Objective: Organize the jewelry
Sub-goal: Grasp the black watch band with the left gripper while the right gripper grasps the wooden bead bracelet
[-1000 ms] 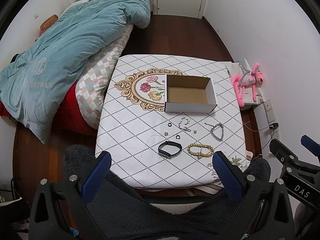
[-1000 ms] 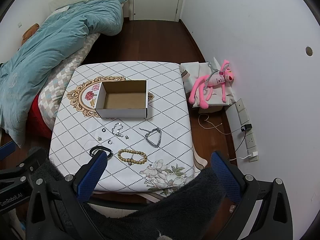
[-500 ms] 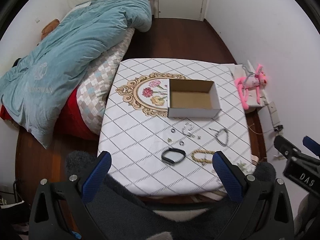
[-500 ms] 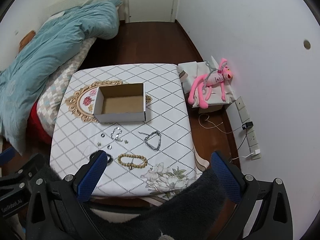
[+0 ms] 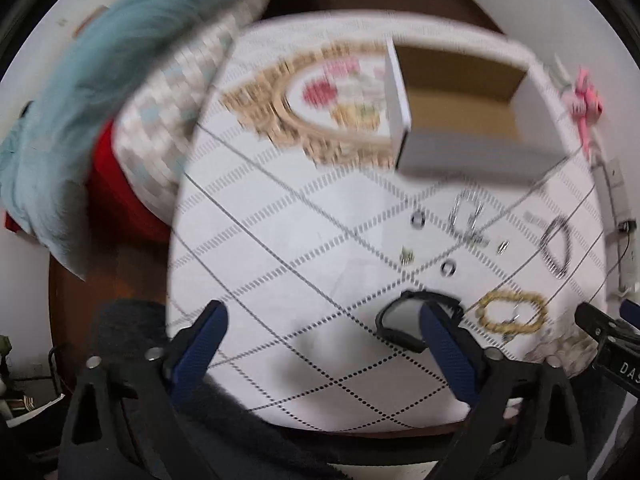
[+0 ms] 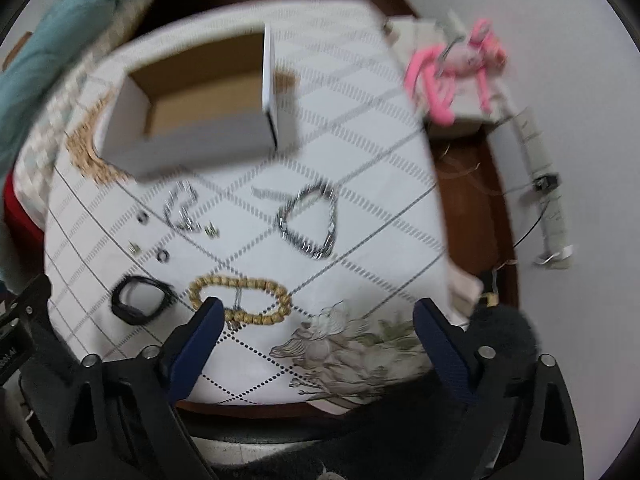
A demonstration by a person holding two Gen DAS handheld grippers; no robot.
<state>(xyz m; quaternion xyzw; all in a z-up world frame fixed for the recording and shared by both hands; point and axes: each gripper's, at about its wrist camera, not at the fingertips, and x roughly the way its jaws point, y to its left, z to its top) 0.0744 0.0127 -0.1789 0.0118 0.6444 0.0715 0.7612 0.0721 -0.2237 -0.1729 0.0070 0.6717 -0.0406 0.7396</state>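
Both tongs, left point(image 5: 320, 334) and right point(image 6: 316, 328), gape wide and empty; closing carelessly could snag beads point(image 6: 240, 299) at seven o'clock or scatter rings point(image 6: 163, 256).

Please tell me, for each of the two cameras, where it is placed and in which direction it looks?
Left wrist: sits on the left gripper, looking forward and down at the table; its blue fingers show, wide apart, by the black band.
Right wrist: sits on the right gripper, aimed at the table's right part; its fingers show, near the wooden bead bracelet.
Shared: the open box, band, bracelet and silver chain bracelet.
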